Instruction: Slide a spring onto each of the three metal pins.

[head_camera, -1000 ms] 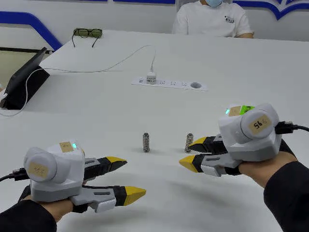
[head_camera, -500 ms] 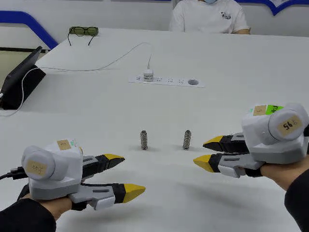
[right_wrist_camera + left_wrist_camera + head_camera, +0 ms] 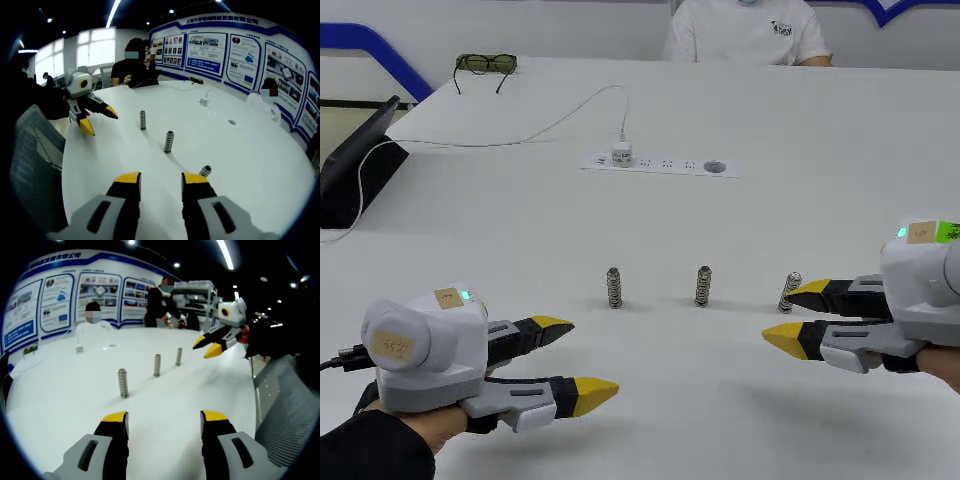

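Across mid-frame on the surface [image 3: 520, 230], I count springs [image 3: 703, 288] on all three pins [image 3: 614, 271], looks finished, left tool [image 3: 592, 355] and right tool [image 3: 776, 314] both gaping, empty.

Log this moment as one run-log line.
first spring, middle spring, end spring standing in a row on table | left hand-held gripper open, empty | right hand-held gripper open, empty, beside end spring
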